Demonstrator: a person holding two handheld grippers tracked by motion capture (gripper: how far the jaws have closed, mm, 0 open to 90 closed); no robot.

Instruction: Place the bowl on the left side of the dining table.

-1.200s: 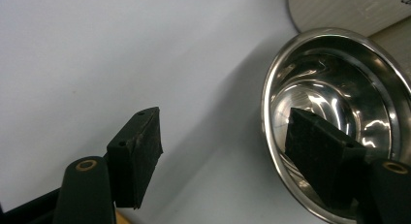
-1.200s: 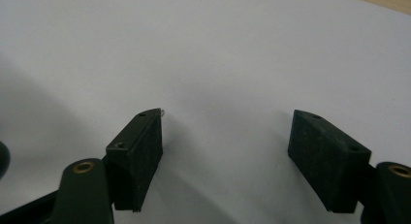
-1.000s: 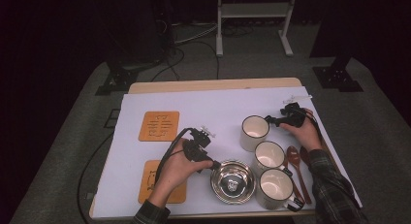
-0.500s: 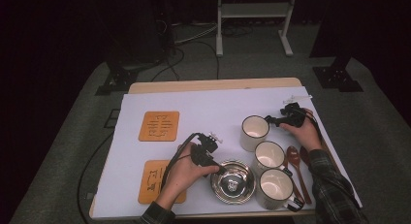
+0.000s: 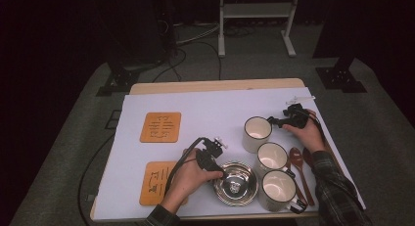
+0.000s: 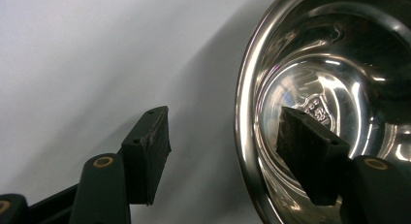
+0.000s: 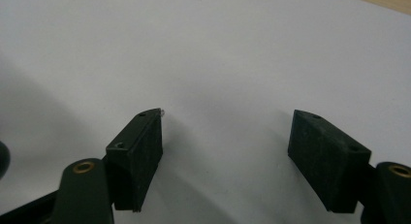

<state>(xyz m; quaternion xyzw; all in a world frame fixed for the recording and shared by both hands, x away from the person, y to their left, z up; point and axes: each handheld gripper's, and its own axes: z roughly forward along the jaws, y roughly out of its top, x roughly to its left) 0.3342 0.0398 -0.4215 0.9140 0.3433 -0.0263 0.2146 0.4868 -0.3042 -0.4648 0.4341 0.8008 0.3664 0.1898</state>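
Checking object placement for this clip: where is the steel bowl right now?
In the high view the steel bowl sits near the table's front edge, between the lower orange coaster and the nearest white mug.

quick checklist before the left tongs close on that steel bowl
1. Left tongs straddle the rim of the steel bowl, one jaw inside, one outside: ok.
2. Jaws have just been closing, pads not yet pressing the rim: not ok.
3. Bowl empty: ok.
4. Nearest cup stands close beside the bowl; touching or apart: cannot tell.
5. Right tongs open over bare white table cover, holding nothing: ok.
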